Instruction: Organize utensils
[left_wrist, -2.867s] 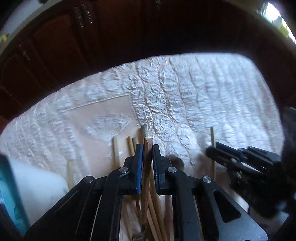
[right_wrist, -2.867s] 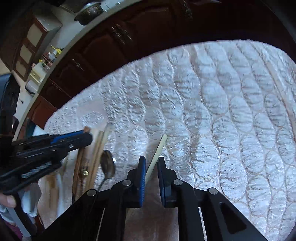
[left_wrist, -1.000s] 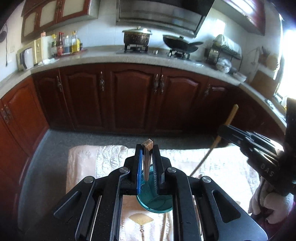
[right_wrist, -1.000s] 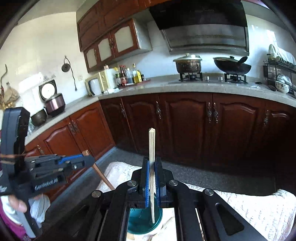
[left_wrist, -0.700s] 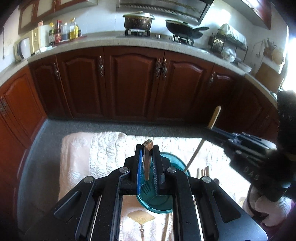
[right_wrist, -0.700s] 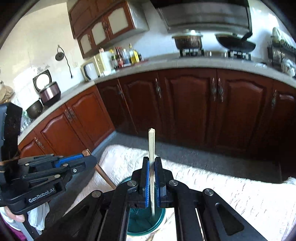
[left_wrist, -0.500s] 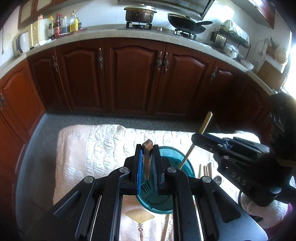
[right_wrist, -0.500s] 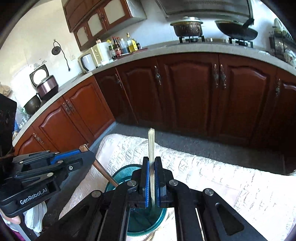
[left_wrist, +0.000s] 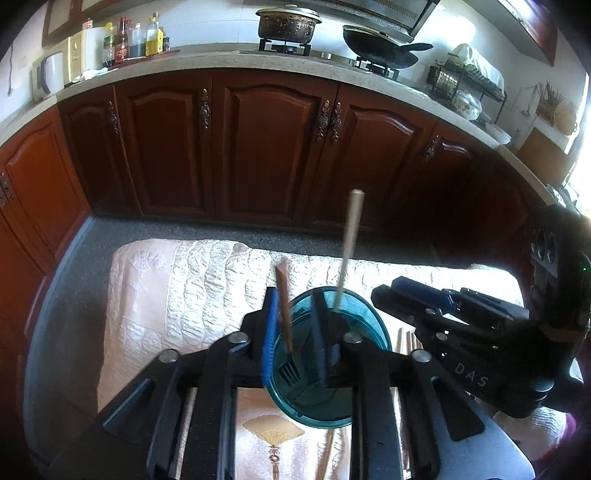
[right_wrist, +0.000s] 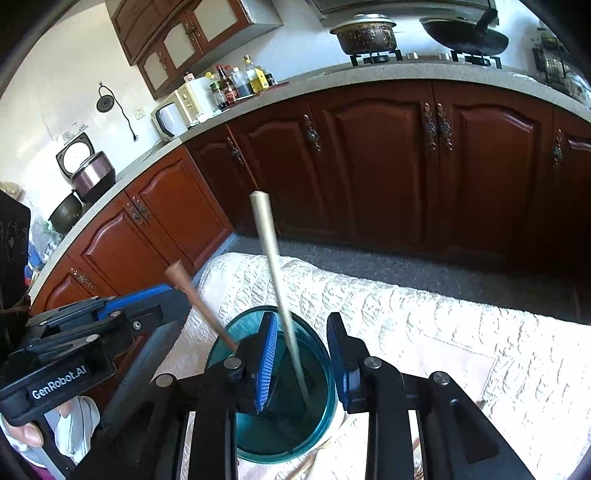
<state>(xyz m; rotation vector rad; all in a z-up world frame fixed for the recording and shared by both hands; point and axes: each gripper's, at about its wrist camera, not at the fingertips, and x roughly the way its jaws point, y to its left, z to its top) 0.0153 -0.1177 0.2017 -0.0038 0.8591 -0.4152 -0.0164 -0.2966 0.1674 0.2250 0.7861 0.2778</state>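
Note:
A teal plastic cup (left_wrist: 314, 413) (right_wrist: 284, 443) stands on the quilted cloth, right below both grippers. My left gripper (left_wrist: 295, 334) hangs over its rim with jaws opening. The brown-handled fork (left_wrist: 284, 306) stands loose between the pads, its tines down in the cup. My right gripper (right_wrist: 303, 354) is also opening over the cup. The pale chopstick (right_wrist: 273, 266) leans free between its pads with its tip inside the cup. In the left wrist view the chopstick (left_wrist: 349, 240) rises from the cup beside the right gripper (left_wrist: 424, 306). The right wrist view shows the fork handle (right_wrist: 192, 291) beside the left gripper (right_wrist: 147, 306).
A pale quilted cloth (left_wrist: 177, 295) covers the table, whose far edge borders a grey floor. More chopsticks (left_wrist: 402, 336) lie on the cloth to the right of the cup. Dark red cabinets (left_wrist: 266, 147) and a counter with a pot and wok stand behind.
Both grippers sank over the teal cup and their jaws parted. The fork and the chopstick, gripped a moment ago, now stand loose in the cup.

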